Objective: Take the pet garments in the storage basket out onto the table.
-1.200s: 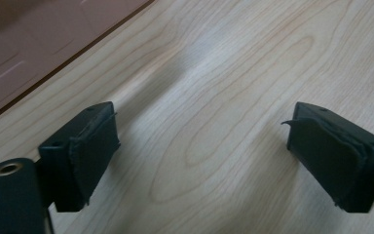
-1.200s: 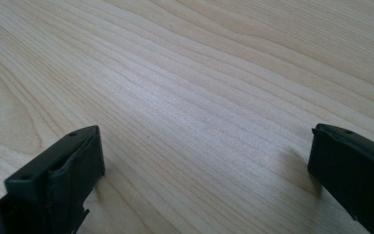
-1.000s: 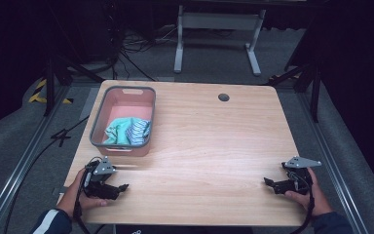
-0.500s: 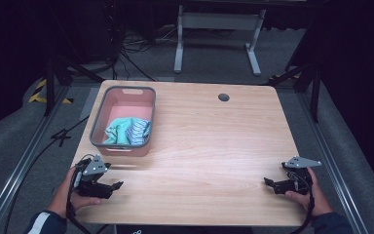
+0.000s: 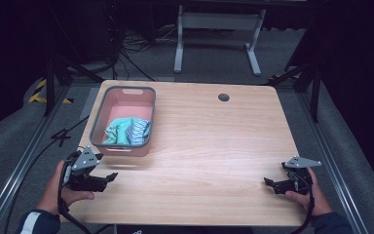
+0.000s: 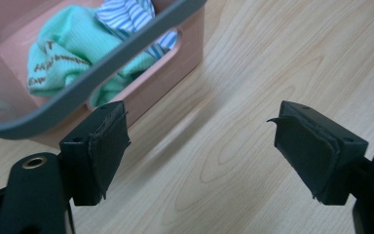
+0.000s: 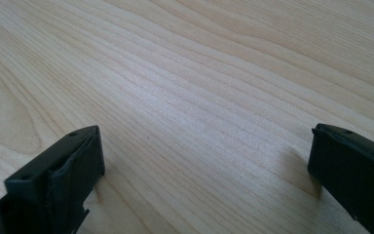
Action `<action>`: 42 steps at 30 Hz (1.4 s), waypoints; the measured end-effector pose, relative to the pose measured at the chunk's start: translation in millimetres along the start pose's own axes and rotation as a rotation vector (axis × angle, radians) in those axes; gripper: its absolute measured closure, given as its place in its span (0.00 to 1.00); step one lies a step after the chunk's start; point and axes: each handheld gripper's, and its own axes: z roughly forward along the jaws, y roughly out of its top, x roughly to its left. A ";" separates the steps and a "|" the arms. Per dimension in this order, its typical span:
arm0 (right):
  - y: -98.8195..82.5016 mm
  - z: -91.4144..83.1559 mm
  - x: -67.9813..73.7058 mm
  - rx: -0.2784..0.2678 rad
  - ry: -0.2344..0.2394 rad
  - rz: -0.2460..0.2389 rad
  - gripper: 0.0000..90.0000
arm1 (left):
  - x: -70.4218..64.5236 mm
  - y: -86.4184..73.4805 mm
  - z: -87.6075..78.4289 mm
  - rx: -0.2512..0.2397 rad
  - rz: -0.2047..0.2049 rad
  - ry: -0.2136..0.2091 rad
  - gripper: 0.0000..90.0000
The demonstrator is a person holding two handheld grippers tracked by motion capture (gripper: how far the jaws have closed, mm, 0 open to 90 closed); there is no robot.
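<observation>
A pink bin with a grey rim [image 5: 124, 91] stands on the left part of the wooden table [image 5: 209, 141]. Crumpled cloth lies in it: a mint green piece [image 5: 118, 131] and a blue-striped piece [image 5: 140, 130]. My left gripper [image 5: 111, 177] is open near the table's front left corner, just in front of the bin, with nothing between its jaws. In the left gripper view the bin [image 6: 165, 63] and green cloth [image 6: 63, 53] sit close ahead, behind the open gripper [image 6: 199, 146]. My right gripper [image 5: 268, 183] rests open near the front right corner, over bare wood [image 7: 199, 97].
A small dark round grommet [image 5: 223, 97] is set in the table near its far edge. Beyond the table stand a white metal frame [image 5: 219, 29] and cables on the grey floor. Metal rails run along both sides of the table.
My left gripper has shifted left and slightly forward, then back toward the bin's front. The right gripper has stayed where it was.
</observation>
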 end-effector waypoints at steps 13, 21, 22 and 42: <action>0.0 0.0 0.0 0.000 0.000 0.000 0.00 | 26.7 50.6 -5.8 0.009 0.017 0.021 0.20; 0.0 0.0 -0.1 0.000 -0.001 -0.001 0.00 | 48.9 77.2 11.5 0.082 0.009 0.030 0.19; 0.0 0.0 -0.1 0.000 -0.001 -0.001 0.00 | 52.0 80.9 15.9 0.091 0.004 0.030 0.19; 0.0 0.0 -0.1 0.000 -0.001 -0.001 0.00 | 96.7 112.3 122.4 0.455 -0.076 -0.002 0.21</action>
